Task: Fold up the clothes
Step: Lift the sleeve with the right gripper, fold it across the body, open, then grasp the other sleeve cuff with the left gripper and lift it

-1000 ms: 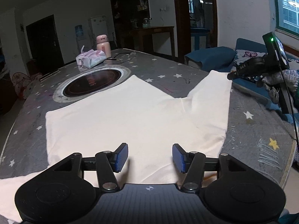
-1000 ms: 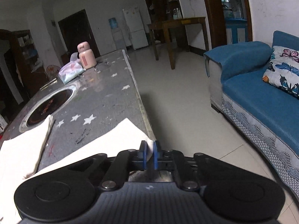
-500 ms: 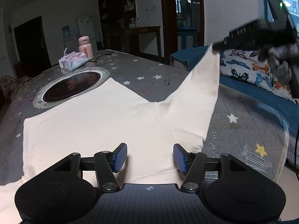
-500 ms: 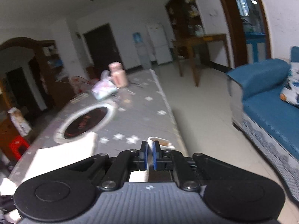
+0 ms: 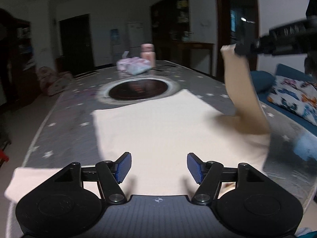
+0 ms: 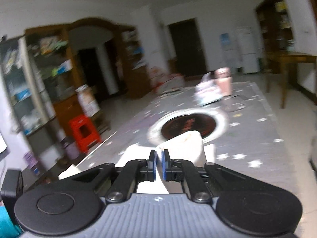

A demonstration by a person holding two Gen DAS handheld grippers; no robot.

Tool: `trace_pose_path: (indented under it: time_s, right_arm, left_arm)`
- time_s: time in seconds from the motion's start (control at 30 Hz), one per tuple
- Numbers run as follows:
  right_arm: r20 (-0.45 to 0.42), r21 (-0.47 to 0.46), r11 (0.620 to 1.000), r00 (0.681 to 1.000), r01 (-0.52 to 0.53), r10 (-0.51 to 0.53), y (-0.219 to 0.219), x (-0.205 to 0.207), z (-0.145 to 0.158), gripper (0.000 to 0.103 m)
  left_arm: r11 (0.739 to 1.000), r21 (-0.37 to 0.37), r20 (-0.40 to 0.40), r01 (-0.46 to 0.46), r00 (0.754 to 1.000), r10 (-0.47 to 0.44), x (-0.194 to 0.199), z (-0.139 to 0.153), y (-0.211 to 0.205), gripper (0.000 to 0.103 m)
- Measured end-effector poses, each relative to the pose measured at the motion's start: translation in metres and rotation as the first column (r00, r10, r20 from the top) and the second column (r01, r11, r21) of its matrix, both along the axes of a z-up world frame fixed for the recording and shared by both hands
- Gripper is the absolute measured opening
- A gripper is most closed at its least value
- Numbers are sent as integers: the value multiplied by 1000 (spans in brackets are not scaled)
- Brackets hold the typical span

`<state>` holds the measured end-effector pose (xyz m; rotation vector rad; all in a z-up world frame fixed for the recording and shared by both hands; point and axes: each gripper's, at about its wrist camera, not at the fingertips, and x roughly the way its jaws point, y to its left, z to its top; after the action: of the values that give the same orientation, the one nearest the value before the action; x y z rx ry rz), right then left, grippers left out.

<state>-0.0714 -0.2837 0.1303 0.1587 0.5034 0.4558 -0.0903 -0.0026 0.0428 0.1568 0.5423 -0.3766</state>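
Note:
A cream long-sleeved shirt (image 5: 158, 130) lies spread on the grey star-patterned table (image 5: 59, 123). My left gripper (image 5: 158, 165) is open and empty, low over the shirt's near edge. My right gripper (image 6: 158, 164) is shut on the shirt's right sleeve (image 6: 186, 142). In the left wrist view it (image 5: 237, 50) holds the sleeve (image 5: 243, 91) lifted high above the table's right side, the sleeve hanging down to the shirt body.
A round dark cooktop (image 5: 138, 89) is set in the table beyond the shirt. A tissue pack (image 5: 132, 67) and a pink bottle (image 5: 147, 54) stand at the far end. A blue sofa with a patterned pillow (image 5: 293, 97) is to the right. A red stool (image 6: 84, 130) stands left of the table.
My right gripper has lifted the sleeve off the table's right edge, raised it high and swung it left toward the shirt body. My left gripper stays open over the near edge.

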Motion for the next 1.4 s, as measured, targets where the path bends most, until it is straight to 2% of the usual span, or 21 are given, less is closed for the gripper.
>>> trace_pose_path:
  time_s: [0.2,0.4,0.53,0.63,0.8,0.87,0.93,1.0,1.03,1.07,1.3,1.4]
  right_arm:
    - [-87,-2,990,986,-140,139,65,20,-30,5]
    - [-168,-24,966,954,-258,250,113,23,-58,5]
    - [-196,-18,952,935,-306,296,127,22,-70,5]
    - [-199,0,941,922,-339,332,126,22,-70,16]
    - [-147,-76,952,948,-296,283,98,7,-53,17]
    - [-128,-118,959,962,-258,243,80,-1,-48,23]
    - [-117,-164,964,974,-210,192,62,-11,-49,28]
    - [-108,-226,963,986,-150,128,42,-23,-54,30]
    - [-110,-251,960,989,-122,97,34,-28,-58,36]
    - [-113,-275,957,991,-95,66,25,-34,-62,40]
    - [-159,-329,944,986,-8,-47,-10,-60,-87,46]
    - [-158,-324,946,986,-5,-49,-10,-65,-92,46]
  left_arm:
    - [997,-16,-8,-79,997,79,-6,-1,31,67]
    - [996,-30,-22,-87,996,87,-8,-4,36,67]
    - [997,-39,-22,-66,998,65,-10,-5,32,68]
    - [998,-39,-27,-52,998,51,-9,-5,27,67]
    - [999,-45,-29,-18,999,17,-6,-4,18,65]
    - [999,-47,-29,-4,1000,3,-5,-5,14,63]
    - [999,-45,-34,16,999,-17,-4,-6,8,58]
    - [999,-41,-52,28,998,-30,0,-11,3,45]
    - [999,-39,-64,31,997,-33,2,-13,1,41]
    - [999,-35,-75,32,997,-34,4,-16,-1,38]
    - [1000,1,-109,22,994,-22,10,-25,-8,36]
    - [1000,12,-111,29,993,-27,10,-26,-11,20]
